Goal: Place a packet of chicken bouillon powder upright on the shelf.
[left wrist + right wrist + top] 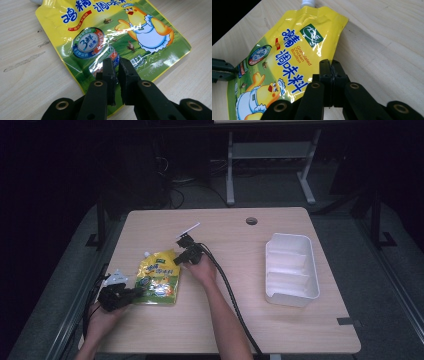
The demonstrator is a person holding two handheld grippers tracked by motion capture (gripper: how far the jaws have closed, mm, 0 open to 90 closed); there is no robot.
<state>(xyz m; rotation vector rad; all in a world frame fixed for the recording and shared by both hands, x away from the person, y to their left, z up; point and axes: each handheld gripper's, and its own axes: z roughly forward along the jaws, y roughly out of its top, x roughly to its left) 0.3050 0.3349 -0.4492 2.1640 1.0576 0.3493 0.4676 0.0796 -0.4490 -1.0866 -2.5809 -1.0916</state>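
Observation:
A yellow stand-up pouch (159,276) of chicken bouillon, printed with a cartoon chicken and carrying a white spout (146,254), lies flat on the wooden table (225,235). My left gripper (140,291) is at the pouch's near left corner. In the left gripper view its jaws (117,62) are pinched on the pouch (112,32) with a thin gap between them. My right gripper (177,261) is at the far right corner. In the right gripper view its jaws (331,63) are pressed together on the pouch's (287,50) side edge.
A white divided tray (291,296) stands at the right of the table. A round cable hole (251,221) sits near the far edge. The right gripper's cable trails back along the forearm. Dark floor and desk legs lie beyond the table.

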